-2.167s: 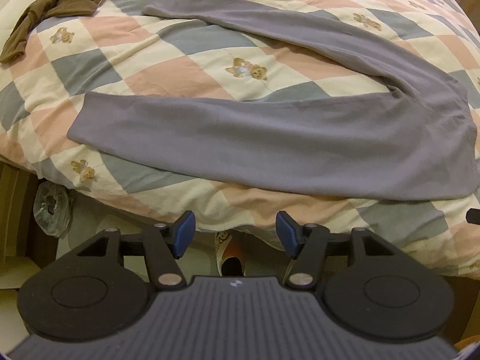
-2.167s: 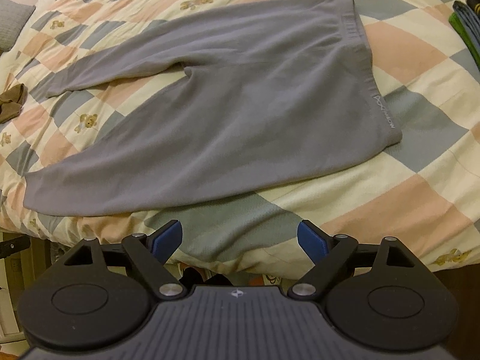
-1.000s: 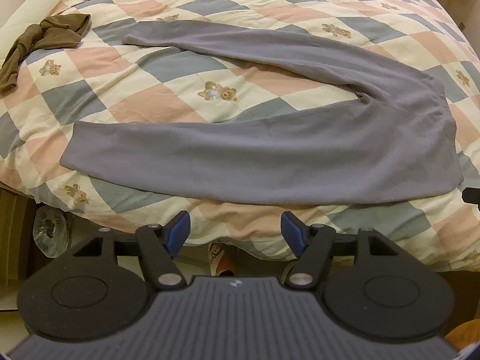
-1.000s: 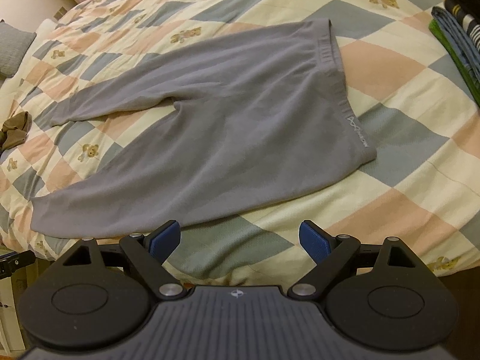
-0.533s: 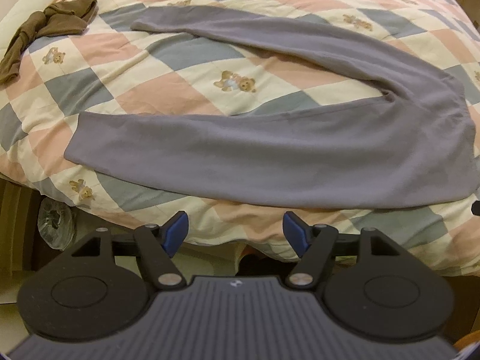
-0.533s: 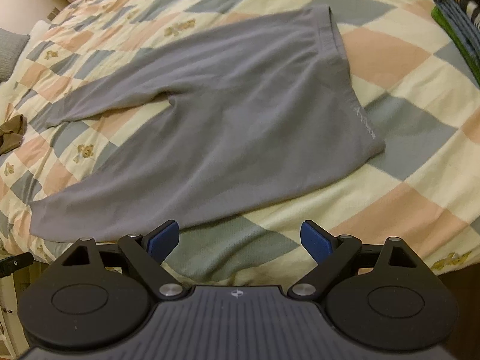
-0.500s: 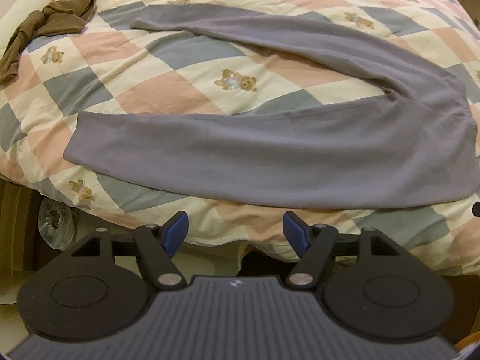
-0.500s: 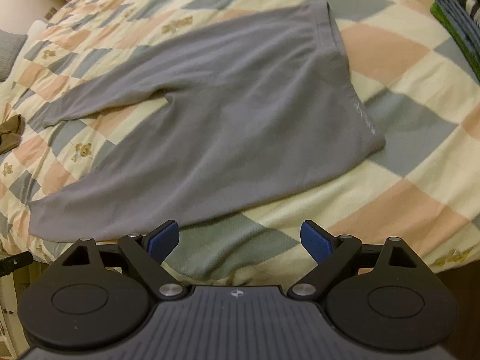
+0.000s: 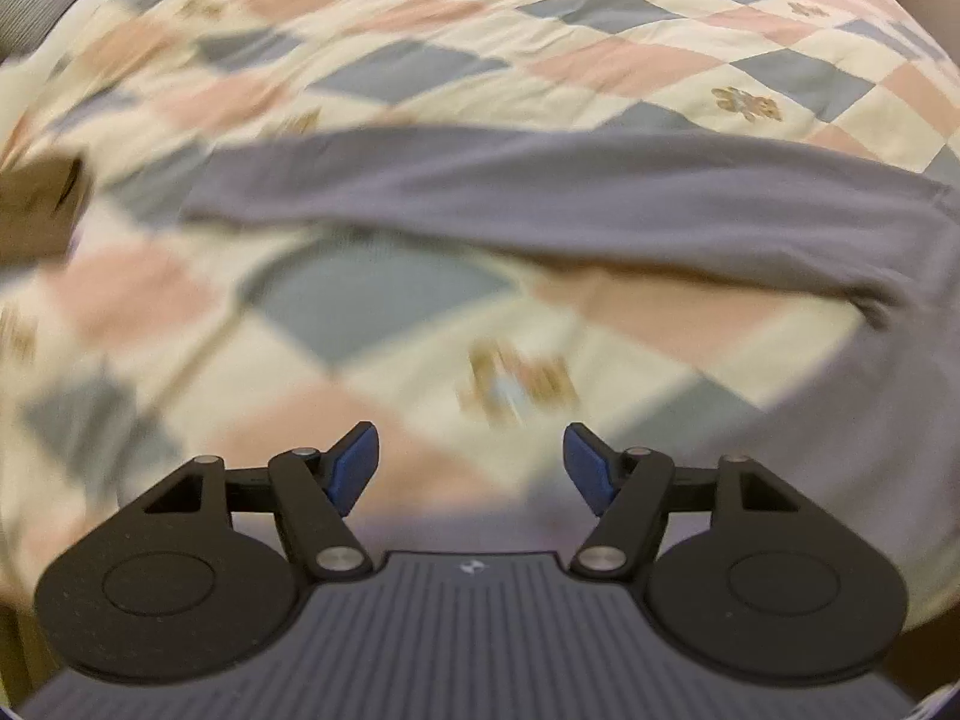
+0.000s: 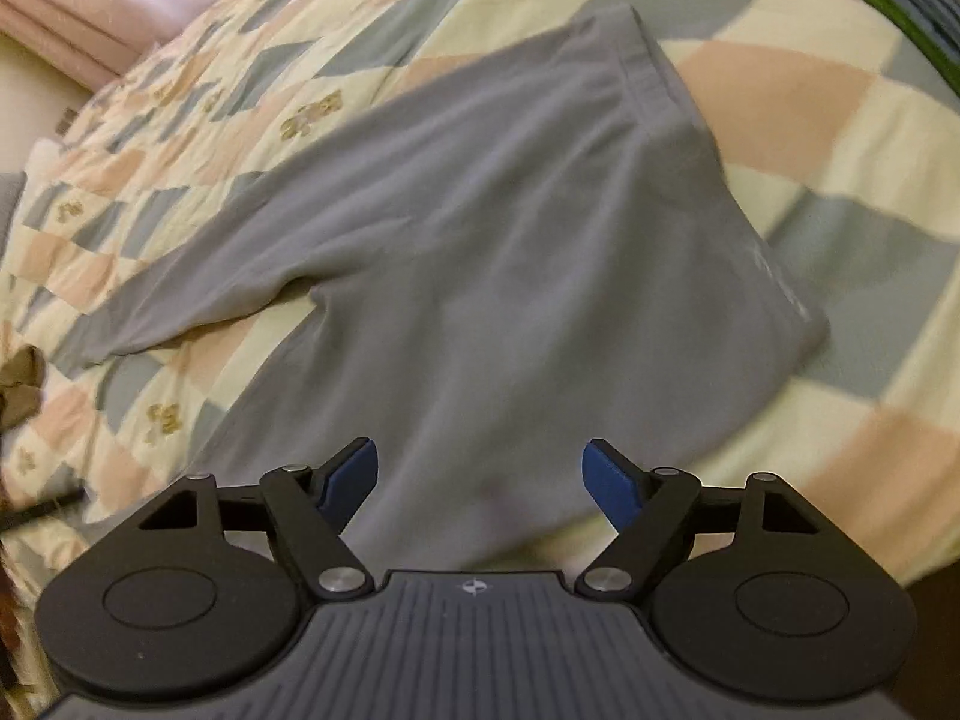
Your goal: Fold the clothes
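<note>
The bed [image 10: 840, 120] bears grey trousers [image 10: 510, 240], spread flat ahead of both jaws; brown cloth [image 9: 36, 210] lies far left. Left gripper [image 9: 471, 459] and right gripper [image 10: 480, 468]: jaws apart and closing, nothing gripped

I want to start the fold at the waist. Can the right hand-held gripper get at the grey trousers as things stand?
Probably yes. The right hand-held gripper hangs over the grey trousers, its jaws closing with nothing between them, and nothing lies on the cloth. The waistband lies farther off.
</note>
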